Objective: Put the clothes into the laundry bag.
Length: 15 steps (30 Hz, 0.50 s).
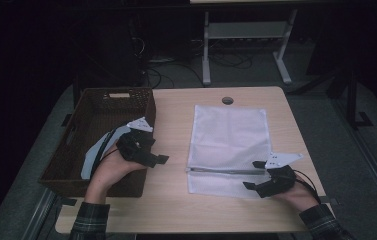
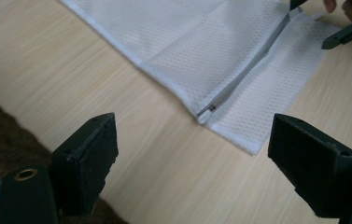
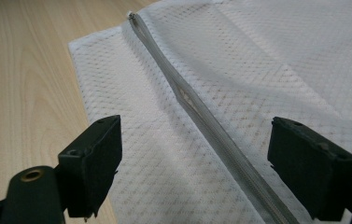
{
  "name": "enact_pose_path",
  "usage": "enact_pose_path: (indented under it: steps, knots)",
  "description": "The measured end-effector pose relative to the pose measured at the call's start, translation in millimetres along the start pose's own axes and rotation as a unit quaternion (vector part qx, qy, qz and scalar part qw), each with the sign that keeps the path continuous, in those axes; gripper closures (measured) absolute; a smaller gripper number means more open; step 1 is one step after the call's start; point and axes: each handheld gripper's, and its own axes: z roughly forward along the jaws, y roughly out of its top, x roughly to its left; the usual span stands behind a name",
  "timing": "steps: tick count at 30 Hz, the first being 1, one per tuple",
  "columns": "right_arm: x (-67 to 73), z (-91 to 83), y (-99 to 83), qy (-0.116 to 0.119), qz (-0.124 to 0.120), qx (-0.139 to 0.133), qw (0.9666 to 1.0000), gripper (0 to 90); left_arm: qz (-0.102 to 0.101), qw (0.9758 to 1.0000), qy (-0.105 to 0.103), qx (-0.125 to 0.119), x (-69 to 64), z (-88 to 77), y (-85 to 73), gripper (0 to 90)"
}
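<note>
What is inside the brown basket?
In the basket lies something flat and pale bluish-white; what it is I cannot tell. The left gripper and hand cover part of it.

The white mesh zip bag (image 3: 257,70) runs off the top, right and bottom edges in the right gripper view, so its grey zipper (image 3: 220,135) gets cut at the bottom and you can't see the far end. In the left gripper view the bag's top is cropped too, and the dark brown woven basket (image 2: 5,135) is just a blurry corner at the lower left. From the high view, the basket's inside (image 1: 91,135) is partly hidden behind the left gripper (image 1: 157,159), and the room beyond the light wooden table (image 1: 171,200) is too dark to make out.
</note>
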Motion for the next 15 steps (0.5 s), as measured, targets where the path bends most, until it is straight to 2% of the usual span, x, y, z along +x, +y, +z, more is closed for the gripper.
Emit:
enact_pose_path:
  steps: [12, 15]
  knots:
    - [-4.2, -0.4, 0.2, -0.015, 0.029, -0.007, 0.9994, 15.4, -0.018, 0.9993, 0.024, -0.021, 33.2, -23.6, -0.6, 15.8]
    - [-4.1, -0.2, 0.2, -0.017, 0.037, -0.013, 0.9991, 14.7, -0.019, 0.9992, 0.033, -0.009, 39.7, -23.9, -5.1, 15.7]
